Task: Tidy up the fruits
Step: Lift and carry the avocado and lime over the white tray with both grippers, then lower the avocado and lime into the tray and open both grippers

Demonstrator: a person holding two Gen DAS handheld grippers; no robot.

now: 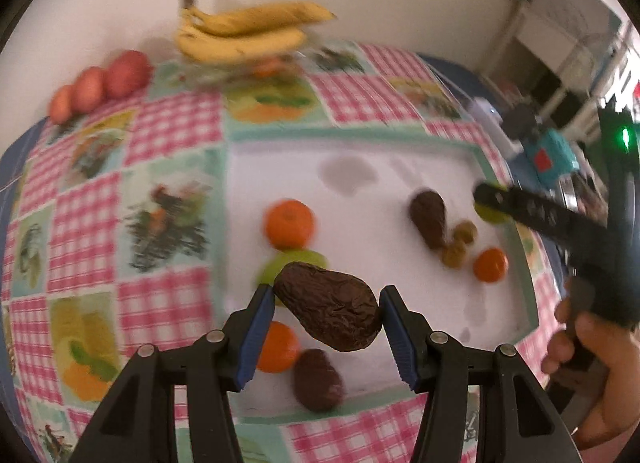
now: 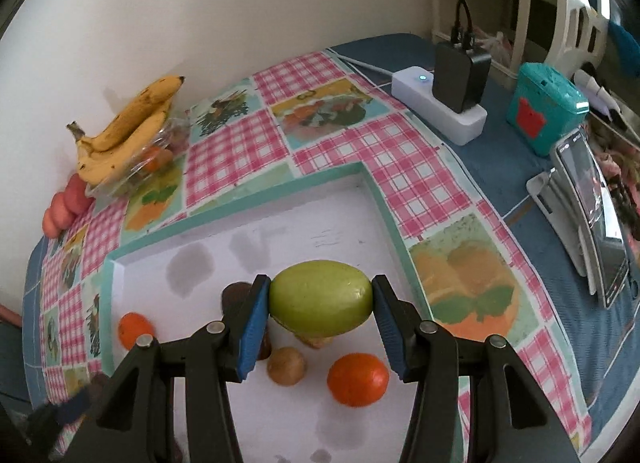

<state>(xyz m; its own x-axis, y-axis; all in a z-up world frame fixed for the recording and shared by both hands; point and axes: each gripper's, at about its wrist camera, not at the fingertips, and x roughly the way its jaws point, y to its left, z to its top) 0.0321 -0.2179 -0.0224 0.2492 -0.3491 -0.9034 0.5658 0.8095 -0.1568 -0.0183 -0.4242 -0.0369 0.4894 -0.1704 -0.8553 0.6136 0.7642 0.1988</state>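
My left gripper is shut on a wrinkled dark brown avocado, held above the white tray. Under it lie a green fruit, two oranges and another brown avocado. Further right are a third brown avocado, two small brown fruits and an orange. My right gripper is shut on a green fruit above the same tray. Below it sit an orange and a small brown fruit.
Bananas rest on a clear pack by the wall, with red fruits to their left. A checked cloth covers the table. A white power strip, a teal box and a phone on a stand stand at the right.
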